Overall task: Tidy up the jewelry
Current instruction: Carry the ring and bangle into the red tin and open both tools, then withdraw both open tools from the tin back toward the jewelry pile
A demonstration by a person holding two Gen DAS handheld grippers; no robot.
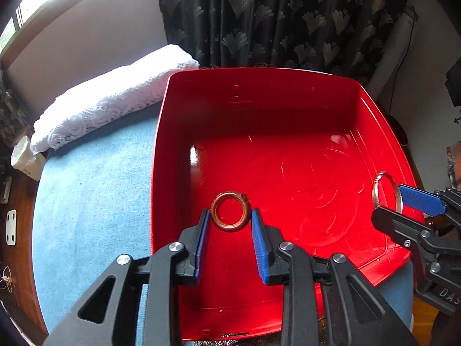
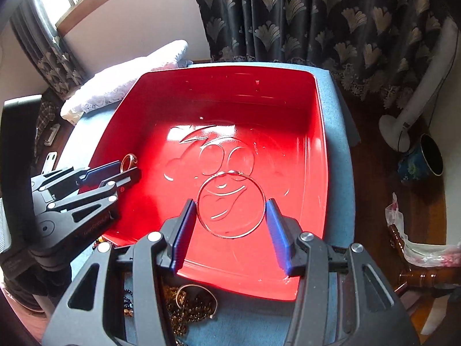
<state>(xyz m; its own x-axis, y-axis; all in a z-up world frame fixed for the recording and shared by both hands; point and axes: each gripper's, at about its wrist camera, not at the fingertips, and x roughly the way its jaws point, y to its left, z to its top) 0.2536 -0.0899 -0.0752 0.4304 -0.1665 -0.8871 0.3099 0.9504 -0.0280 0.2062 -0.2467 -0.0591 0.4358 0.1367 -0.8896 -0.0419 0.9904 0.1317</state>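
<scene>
A table covered in blue cloth (image 2: pixel 337 132) is seen before a dark patterned curtain (image 1: pixel 288 14), with white lace fabric (image 1: pixel 109 101) folded at its far left corner. A red tray (image 1: pixel 259 101) is set on the cloth. The copper ring (image 1: pixel 229 211) is clamped between the pads of the left tongs (image 1: pixel 229 216) above the tray floor. The thin silver bangle (image 2: pixel 230 205) is gripped across its width by the right tongs (image 2: pixel 230 210), likewise over the tray. A tangle of chains (image 2: pixel 187 308) is left on the cloth near the tray's front edge.

Both wrist views look steeply down, close over red tray (image 1: pixel 383 132); left from tray's left, right from near edge; each shows other's tongs.
</scene>
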